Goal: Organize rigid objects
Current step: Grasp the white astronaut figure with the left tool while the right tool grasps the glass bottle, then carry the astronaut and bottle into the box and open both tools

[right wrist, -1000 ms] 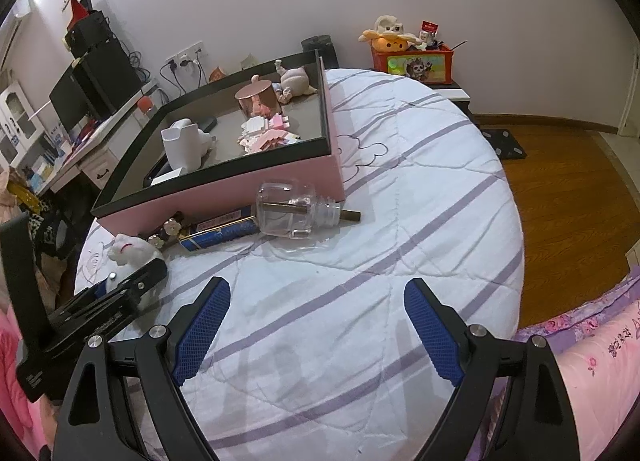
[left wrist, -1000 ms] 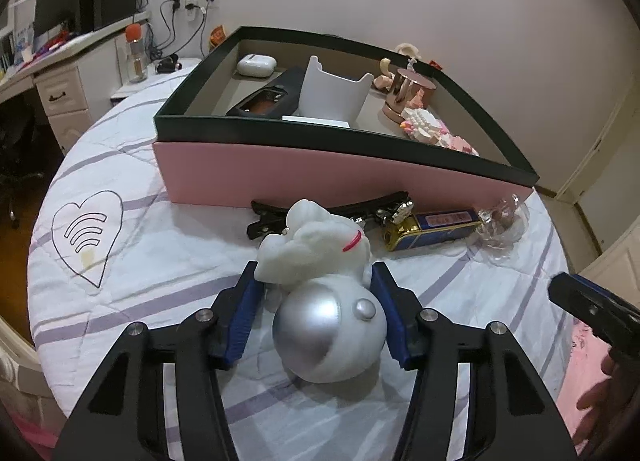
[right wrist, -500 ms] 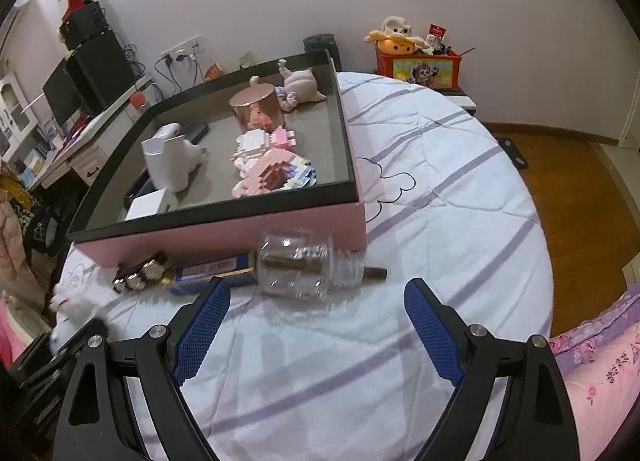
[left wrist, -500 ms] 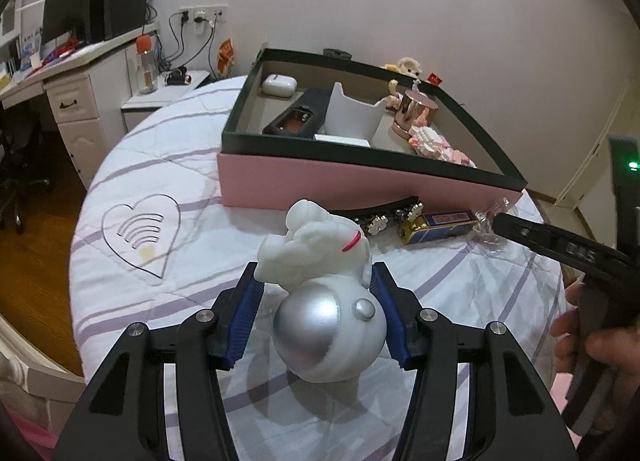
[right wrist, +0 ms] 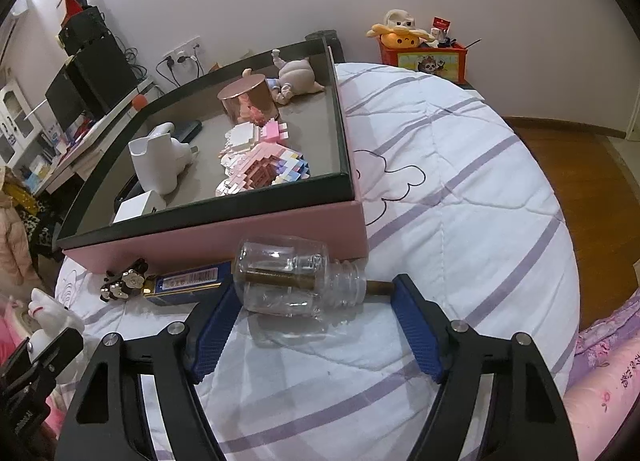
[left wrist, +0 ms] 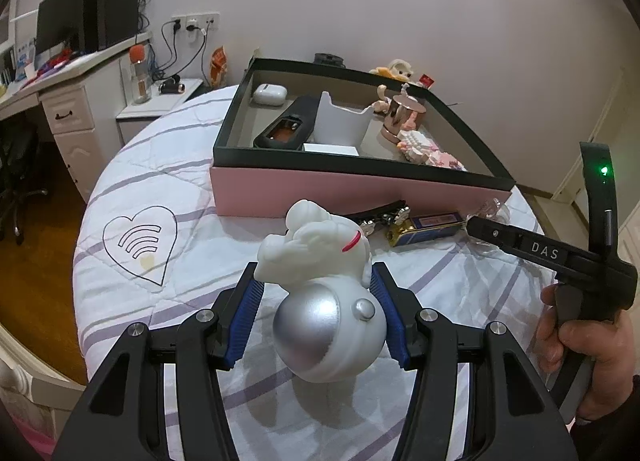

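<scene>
Now mid-sorting: left gripper (left wrist: 316, 301) clamped on the astronaut figure (left wrist: 320, 301), raised above the quilt (right wrist: 440, 197). Right gripper (right wrist: 316, 305) just been closing, jaws apart around the glass bottle (right wrist: 296, 281) beside the box (right wrist: 216, 233). Next, presumably: squeeze evenly, lift into the box.

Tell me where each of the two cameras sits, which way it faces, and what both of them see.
Left wrist: rides the left gripper, looking down its fingers at the astronaut figurine they clamp, the pink box beyond; a hand holding the other gripper shows at right.
Right wrist: rides the right gripper, whose jaws have just been closing around the glass bottle lying on the bed.
Shared: box, bottle, figurine, blue pack, hair clip.
</scene>
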{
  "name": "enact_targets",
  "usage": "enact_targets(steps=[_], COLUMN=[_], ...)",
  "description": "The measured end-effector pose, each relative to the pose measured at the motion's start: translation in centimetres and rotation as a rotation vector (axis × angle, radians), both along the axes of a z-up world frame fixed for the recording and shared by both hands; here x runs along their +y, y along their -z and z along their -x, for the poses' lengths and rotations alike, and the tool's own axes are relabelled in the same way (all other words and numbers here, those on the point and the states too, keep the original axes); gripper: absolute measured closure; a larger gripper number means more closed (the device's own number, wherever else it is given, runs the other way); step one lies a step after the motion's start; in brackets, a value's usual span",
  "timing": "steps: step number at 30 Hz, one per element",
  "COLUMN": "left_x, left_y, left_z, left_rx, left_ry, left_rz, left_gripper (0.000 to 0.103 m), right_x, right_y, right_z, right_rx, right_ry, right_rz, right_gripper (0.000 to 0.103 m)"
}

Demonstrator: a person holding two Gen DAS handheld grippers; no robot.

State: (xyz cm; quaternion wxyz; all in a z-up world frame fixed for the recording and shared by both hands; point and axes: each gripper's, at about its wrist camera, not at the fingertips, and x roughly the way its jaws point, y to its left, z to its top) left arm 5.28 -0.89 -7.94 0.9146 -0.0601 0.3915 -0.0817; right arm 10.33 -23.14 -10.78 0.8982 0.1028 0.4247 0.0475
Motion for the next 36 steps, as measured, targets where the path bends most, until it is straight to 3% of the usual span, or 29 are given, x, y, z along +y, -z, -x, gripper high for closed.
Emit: enact_targets(steps=[7, 13, 22, 28, 36], left_x=[0.5, 1.2, 1.1, 0.6, -1.3], left_y=[-1.4, -3.7, -8.5, -8.4, -7.8], left_z=[0.3, -0.4, -5.0, -9.4, -15.4], left_rx=[-0.025, -0.061, -0.129, -0.1, -0.057], left_ry=[-0.007, -0.015, 0.001, 0.022, 0.086], left_rz=[-0.005, -0.011, -0.029, -0.033, -0.056], left_gripper=[0.047, 0.047, 0.047, 0.047, 0.047], right_x=[-0.2, -0.1, 3.0, 6.4, 8.5], right_y=[-1.8, -5.3, -9.9, -8.7, -6.0], right_z=[1.8, 3.0, 0.0, -4.1, -6.7], right_rx=[-0.037, -0.101, -0.181, -0.132, -0.067], right_ry=[-0.009, -0.03, -0.117, -0.183, -0.232], right_rz=[-0.014, -0.018, 0.041, 0.083, 0.117], right_gripper=[0.026, 0.026, 0.026, 0.026, 0.026])
